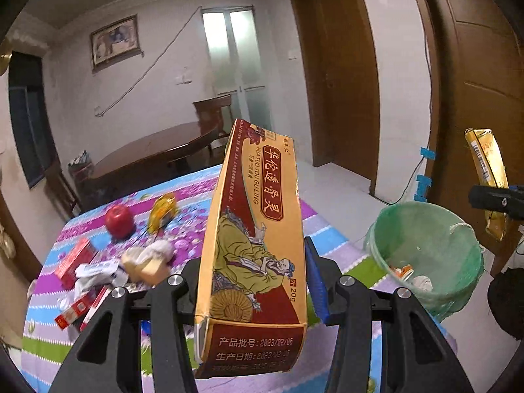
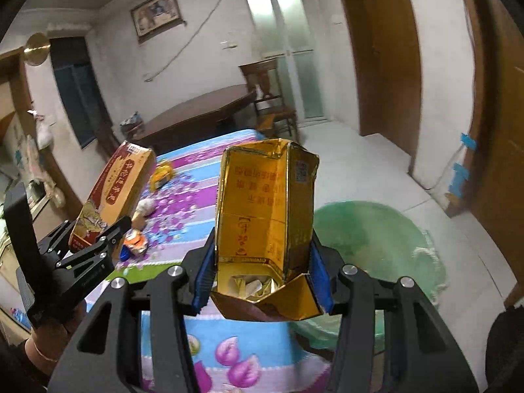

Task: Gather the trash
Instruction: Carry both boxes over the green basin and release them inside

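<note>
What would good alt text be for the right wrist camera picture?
The right gripper clamps a crumpled gold cigarette pack, its open flap toward the camera, beside a green-lined trash bin on the floor. On the left, the left gripper holds a tan and red medicine box over a table with a floral cloth.

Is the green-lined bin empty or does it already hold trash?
Not empty. The green-lined bin holds a few small pieces at its bottom, a white scrap and something orange and white, seen in the left wrist view.
</note>
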Action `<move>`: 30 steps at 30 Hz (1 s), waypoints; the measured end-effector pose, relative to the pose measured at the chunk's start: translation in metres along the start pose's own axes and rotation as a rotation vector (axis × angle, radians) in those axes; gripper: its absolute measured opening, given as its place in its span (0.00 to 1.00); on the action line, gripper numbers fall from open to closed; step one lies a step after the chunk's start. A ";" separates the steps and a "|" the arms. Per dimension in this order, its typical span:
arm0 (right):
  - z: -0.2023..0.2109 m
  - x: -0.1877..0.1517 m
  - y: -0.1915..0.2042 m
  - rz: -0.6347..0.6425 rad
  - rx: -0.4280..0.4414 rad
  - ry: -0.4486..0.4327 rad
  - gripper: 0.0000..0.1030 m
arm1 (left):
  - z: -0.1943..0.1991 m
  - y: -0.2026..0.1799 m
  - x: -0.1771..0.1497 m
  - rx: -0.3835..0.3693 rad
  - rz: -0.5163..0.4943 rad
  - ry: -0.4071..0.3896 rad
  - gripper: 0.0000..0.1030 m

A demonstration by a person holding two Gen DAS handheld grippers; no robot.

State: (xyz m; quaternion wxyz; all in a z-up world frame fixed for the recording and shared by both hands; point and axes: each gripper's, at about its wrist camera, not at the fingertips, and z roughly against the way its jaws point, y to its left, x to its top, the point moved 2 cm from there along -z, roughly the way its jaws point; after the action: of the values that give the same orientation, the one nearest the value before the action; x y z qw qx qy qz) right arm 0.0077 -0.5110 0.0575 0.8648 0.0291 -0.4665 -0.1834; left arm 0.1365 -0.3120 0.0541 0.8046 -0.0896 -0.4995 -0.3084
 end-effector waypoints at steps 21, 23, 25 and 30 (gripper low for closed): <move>0.009 0.007 -0.047 -0.050 -0.119 0.041 0.47 | -0.039 -0.056 0.021 -0.074 -0.098 0.013 0.49; 0.008 0.008 -0.054 -0.062 -0.130 0.056 0.47 | -0.044 -0.062 0.023 -0.084 -0.117 0.016 0.49; 0.006 0.009 -0.059 -0.075 -0.139 0.076 0.47 | -0.051 -0.070 0.027 -0.103 -0.130 0.021 0.49; -0.004 0.005 -0.077 -0.114 -0.146 0.135 0.47 | -0.068 -0.094 0.037 -0.170 -0.173 0.039 0.49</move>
State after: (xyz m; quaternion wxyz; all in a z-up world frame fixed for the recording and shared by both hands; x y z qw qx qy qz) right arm -0.0095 -0.5852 0.0421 0.8823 0.0048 -0.3900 -0.2636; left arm 0.1440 -0.4327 0.0375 0.7742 -0.1082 -0.4614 -0.4196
